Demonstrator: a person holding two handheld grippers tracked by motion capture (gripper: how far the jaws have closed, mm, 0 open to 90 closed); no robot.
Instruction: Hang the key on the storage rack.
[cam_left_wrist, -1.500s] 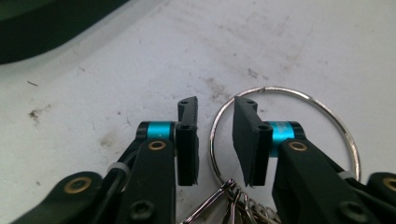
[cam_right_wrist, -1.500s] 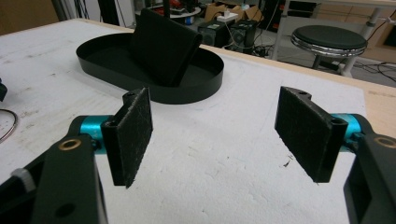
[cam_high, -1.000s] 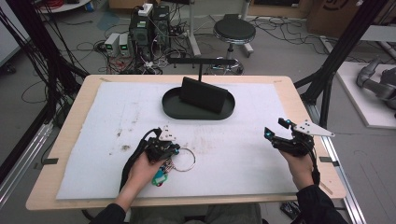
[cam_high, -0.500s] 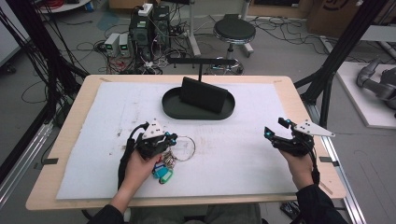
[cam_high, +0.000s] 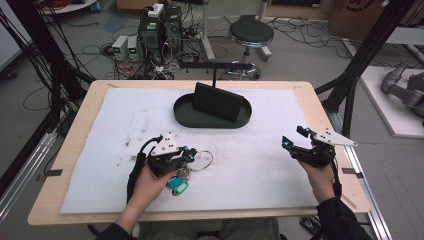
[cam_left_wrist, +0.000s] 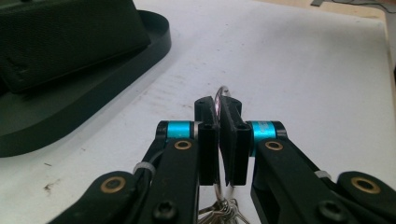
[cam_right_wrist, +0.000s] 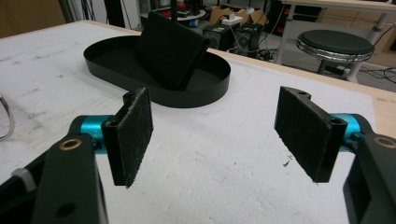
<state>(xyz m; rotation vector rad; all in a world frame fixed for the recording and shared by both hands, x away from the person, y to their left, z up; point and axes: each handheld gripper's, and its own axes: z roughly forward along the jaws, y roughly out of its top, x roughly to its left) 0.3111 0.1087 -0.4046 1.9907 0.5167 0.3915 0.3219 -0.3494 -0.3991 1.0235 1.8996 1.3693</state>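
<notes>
My left gripper (cam_left_wrist: 218, 140) has its jaws clamped on the key ring (cam_left_wrist: 222, 92), which pokes up between them. My right gripper (cam_right_wrist: 219, 135) hangs with jaws wide apart, tray (cam_right_wrist: 205, 95) beyond them.

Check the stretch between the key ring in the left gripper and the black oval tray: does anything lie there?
Nothing does. In the high view, bare white mat separates the key ring, pinched by the left gripper, from the black tray.

The key ring (cam_left_wrist: 223, 93) looks like shiny metal; the oval tray (cam_high: 182, 116) is smooth matt black plastic; the white table mat (cam_high: 260, 160) is rough and foam-like.
</notes>
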